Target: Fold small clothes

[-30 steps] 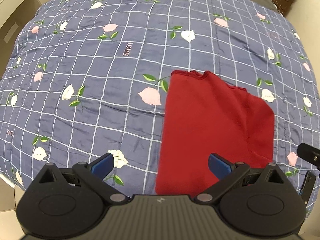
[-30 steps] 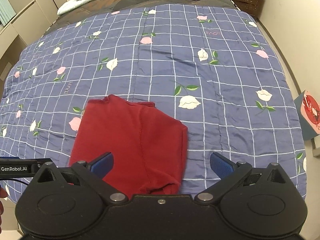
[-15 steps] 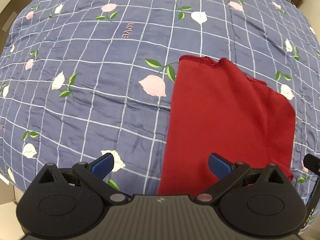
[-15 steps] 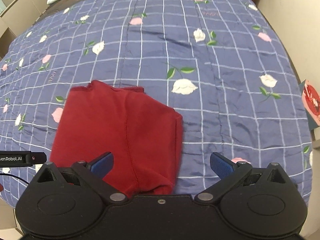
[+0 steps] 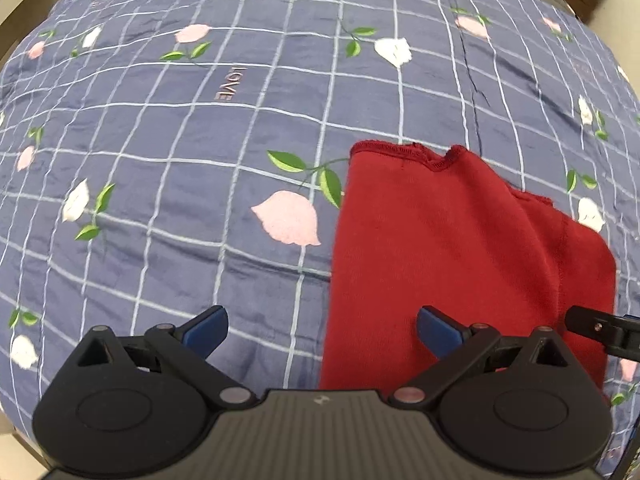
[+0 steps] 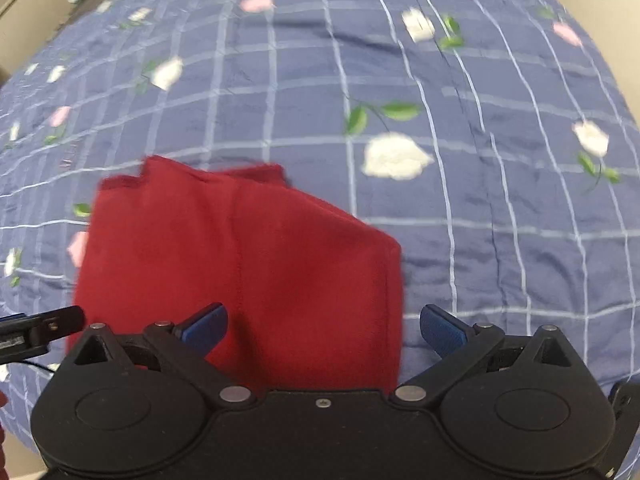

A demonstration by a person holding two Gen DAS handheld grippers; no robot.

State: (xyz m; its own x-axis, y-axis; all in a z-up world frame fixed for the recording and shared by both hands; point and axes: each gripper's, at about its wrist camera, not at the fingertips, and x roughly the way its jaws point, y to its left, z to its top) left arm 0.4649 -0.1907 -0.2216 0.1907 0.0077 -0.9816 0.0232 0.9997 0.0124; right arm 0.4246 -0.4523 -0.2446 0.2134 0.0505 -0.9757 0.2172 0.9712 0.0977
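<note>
A folded red garment [image 5: 448,248] lies flat on the blue checked bedspread [image 5: 200,140]; the right wrist view shows the same red garment [image 6: 248,256] in the lower left. My left gripper [image 5: 322,330] is open above the garment's near left edge, its right blue fingertip over the red cloth and its left one over the bedspread. My right gripper [image 6: 324,330] is open above the garment's near right edge, with nothing between its fingers. The near hem of the garment is hidden behind both gripper bodies.
The bedspread [image 6: 480,120] with rose prints spreads out on all sides of the garment. A pale wall or furniture edge [image 5: 24,4] borders the bed at the far left. The other gripper's black tip [image 5: 600,326] pokes in at the right.
Both grippers have moved down and forward toward the garment, which now looks larger in both views. Both stay open. The garment itself has not shifted.
</note>
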